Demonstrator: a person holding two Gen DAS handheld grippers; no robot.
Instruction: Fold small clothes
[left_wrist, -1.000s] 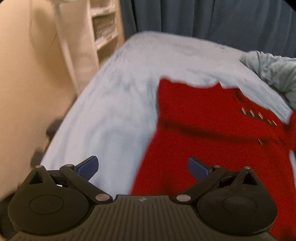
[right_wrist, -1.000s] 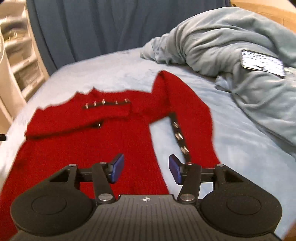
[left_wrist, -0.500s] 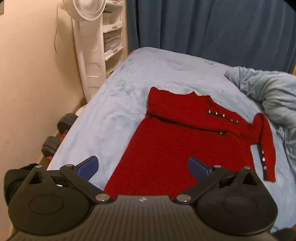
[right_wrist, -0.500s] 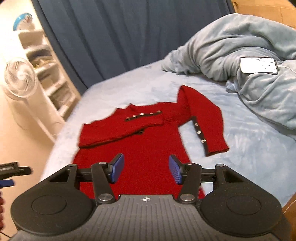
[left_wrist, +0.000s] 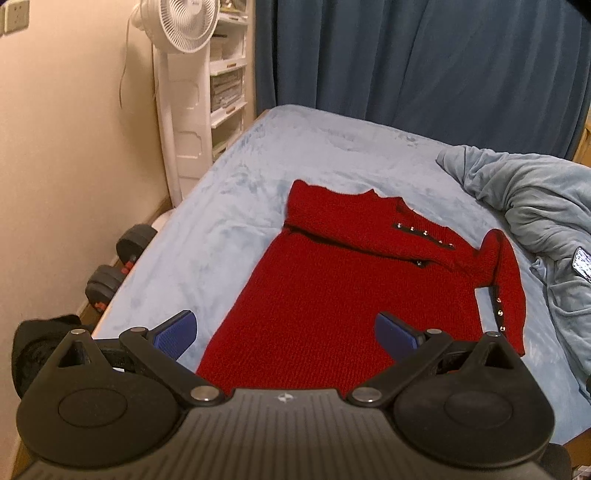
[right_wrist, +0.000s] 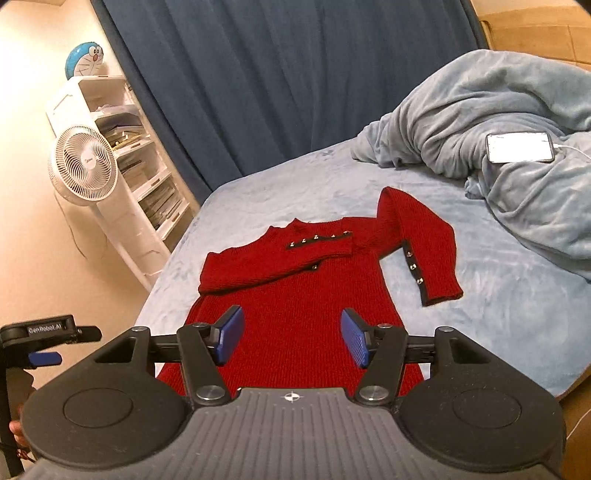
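Note:
A red knit sweater dress (left_wrist: 332, 295) lies flat on the light blue bed (left_wrist: 229, 221). One sleeve is folded across its chest and the other sleeve (right_wrist: 424, 240) lies bent out to the right. It also shows in the right wrist view (right_wrist: 295, 295). My left gripper (left_wrist: 284, 336) is open and empty, held above the dress's hem end. My right gripper (right_wrist: 291, 338) is open and empty, also above the hem end. The left gripper also shows at the left edge of the right wrist view (right_wrist: 44, 343).
A crumpled grey-blue blanket (right_wrist: 498, 129) lies at the right with a phone (right_wrist: 521, 147) on it. A white fan (left_wrist: 177, 55) and shelves (right_wrist: 129, 155) stand left of the bed. Dumbbells (left_wrist: 118, 266) lie on the floor. A blue curtain (left_wrist: 406, 55) hangs behind.
Both grippers have pulled back and up from the dress, which now looks smaller and farther off. The dress has not moved. Both stay open.

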